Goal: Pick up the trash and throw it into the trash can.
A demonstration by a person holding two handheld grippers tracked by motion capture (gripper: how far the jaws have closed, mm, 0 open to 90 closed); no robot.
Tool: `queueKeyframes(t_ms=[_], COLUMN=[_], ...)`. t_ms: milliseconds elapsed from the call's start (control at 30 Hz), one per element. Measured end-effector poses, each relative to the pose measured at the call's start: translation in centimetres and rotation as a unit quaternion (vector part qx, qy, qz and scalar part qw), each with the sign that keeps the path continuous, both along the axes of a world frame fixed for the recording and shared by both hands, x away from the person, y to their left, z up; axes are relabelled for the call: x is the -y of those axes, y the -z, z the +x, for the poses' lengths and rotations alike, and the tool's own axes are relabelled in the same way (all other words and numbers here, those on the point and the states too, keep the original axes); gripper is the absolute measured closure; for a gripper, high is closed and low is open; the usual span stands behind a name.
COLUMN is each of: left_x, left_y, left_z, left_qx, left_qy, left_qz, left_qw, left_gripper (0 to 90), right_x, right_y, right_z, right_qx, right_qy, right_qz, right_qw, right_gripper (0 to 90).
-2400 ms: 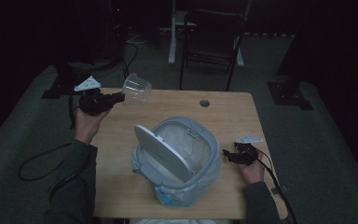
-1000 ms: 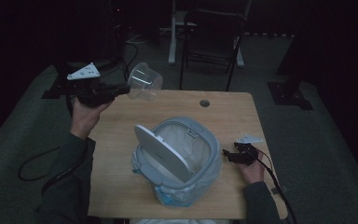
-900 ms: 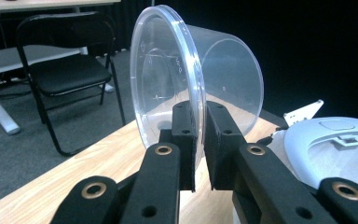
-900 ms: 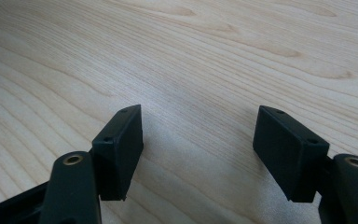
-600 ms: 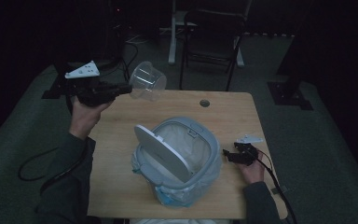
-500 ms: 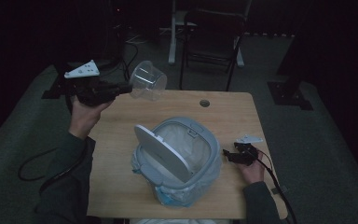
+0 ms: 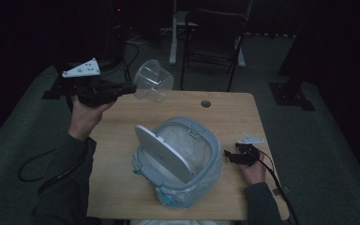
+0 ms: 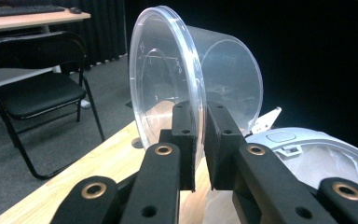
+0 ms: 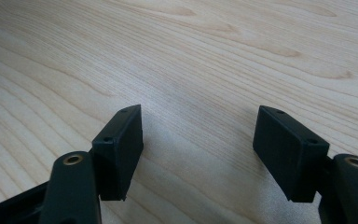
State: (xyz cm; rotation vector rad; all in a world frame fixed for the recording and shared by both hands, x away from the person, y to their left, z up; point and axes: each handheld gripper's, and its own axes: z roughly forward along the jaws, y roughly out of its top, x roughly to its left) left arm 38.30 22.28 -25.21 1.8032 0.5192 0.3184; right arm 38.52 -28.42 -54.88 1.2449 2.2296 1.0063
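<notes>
**Dark room, cup held aloft at upper left**

Wooden table (image 7: pixel 122 187) carries a lidded bin (image 7: pixel 178 159) at frame centre. Left gripper (image 8: pixel 199 140) pinches the rim of a clear plastic cup (image 8: pixel 186 84), tilted sideways, upper left in the high view. Right gripper (image 9: pixel 198 149) rests spread, empty, at lower right. Risk: thin rim hold; the cup could slip or twist out.

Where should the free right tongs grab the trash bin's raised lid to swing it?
Judging by its pose, take the lid by its upper free edge, coming from the person's right across the bin: it stands tilted up over the opening, thin enough for the open right tongs to pinch.
</notes>
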Motion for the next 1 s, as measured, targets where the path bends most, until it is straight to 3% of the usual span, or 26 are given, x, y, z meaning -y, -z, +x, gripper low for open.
queueKeyframes(t_ms=[667, 1000], left_x=[1.5, 2.1], left_y=[-1.6, -1.8], left_z=[-1.8, -2.3], left_qx=[0.015, 0.019], left_qy=[0.05, 0.06], left_qz=[-0.002, 0.002], left_qw=[0.9986, 0.998], left_gripper=[84.2, 84.1], right_x=[0.0, 0.0], right_y=[0.0, 0.0], right_z=[0.0, 0.0], right_qx=[0.0, 0.0], right_qy=[0.0, 0.0], right_qz=[0.0, 0.0], right_qw=[1.0, 1.0], right_gripper=[31.8, 31.7])
